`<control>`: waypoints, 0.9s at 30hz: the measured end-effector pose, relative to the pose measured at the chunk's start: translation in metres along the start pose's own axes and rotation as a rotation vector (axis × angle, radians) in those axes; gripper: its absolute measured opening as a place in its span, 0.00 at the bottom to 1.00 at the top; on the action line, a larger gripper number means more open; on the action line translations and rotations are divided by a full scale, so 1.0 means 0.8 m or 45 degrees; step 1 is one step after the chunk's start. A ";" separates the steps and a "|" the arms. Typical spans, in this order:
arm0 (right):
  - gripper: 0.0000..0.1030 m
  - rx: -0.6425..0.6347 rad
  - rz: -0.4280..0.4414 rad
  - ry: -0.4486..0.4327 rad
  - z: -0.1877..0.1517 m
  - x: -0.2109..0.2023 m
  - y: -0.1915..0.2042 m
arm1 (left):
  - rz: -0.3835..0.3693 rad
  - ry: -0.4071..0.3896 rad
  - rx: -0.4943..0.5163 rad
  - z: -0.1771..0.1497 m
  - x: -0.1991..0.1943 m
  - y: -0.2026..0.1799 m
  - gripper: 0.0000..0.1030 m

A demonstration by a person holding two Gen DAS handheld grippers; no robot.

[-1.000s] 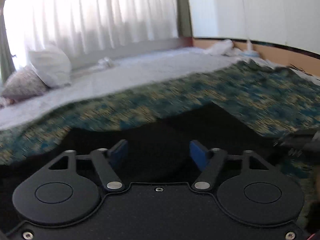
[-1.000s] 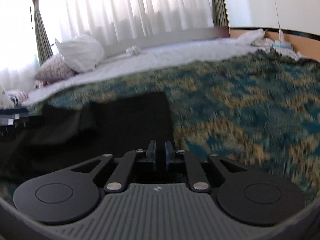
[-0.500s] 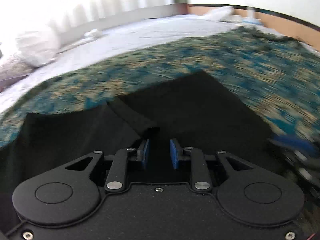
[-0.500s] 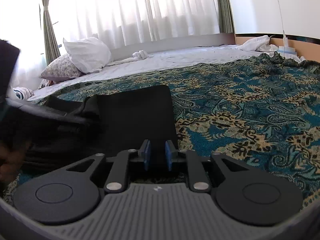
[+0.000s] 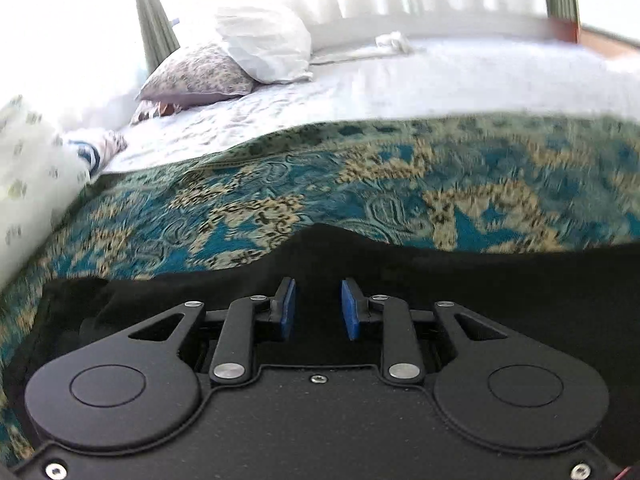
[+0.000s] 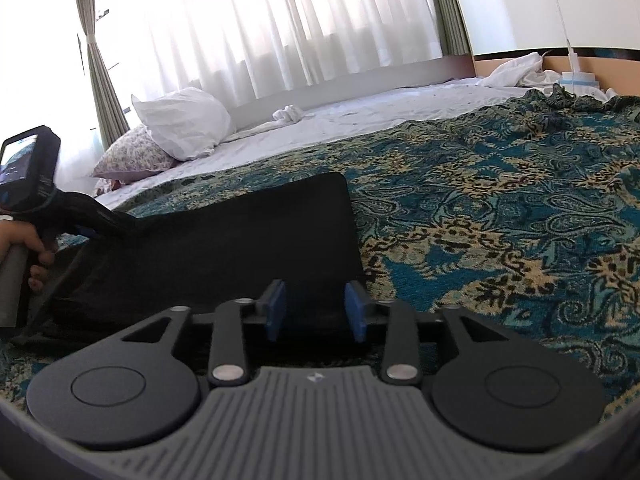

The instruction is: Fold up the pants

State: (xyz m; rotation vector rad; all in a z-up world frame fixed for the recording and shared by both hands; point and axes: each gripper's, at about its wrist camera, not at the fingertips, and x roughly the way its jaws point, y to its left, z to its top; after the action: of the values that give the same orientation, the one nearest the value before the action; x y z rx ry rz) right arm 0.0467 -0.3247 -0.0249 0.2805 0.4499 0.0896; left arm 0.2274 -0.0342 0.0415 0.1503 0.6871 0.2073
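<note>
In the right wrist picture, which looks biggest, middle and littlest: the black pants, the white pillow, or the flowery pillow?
1. black pants, though they lie nearest the camera
2. white pillow
3. flowery pillow, partly hidden behind the white one, so this last step is unsure

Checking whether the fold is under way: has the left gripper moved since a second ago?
Yes. In the right wrist view the left gripper has come in at the left edge, below the white pillow, over the black pants.
</note>
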 end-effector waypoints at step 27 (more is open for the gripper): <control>0.76 0.202 -0.001 -0.066 -0.006 -0.012 -0.020 | -0.463 0.013 -0.321 -0.155 -0.125 0.045 0.85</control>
State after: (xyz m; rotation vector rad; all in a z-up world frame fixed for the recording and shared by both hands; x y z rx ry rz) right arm 0.0368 -0.3401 -0.0295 0.4378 0.4060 0.0455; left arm 0.0668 -0.0146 0.0154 -0.2168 0.6808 -0.0558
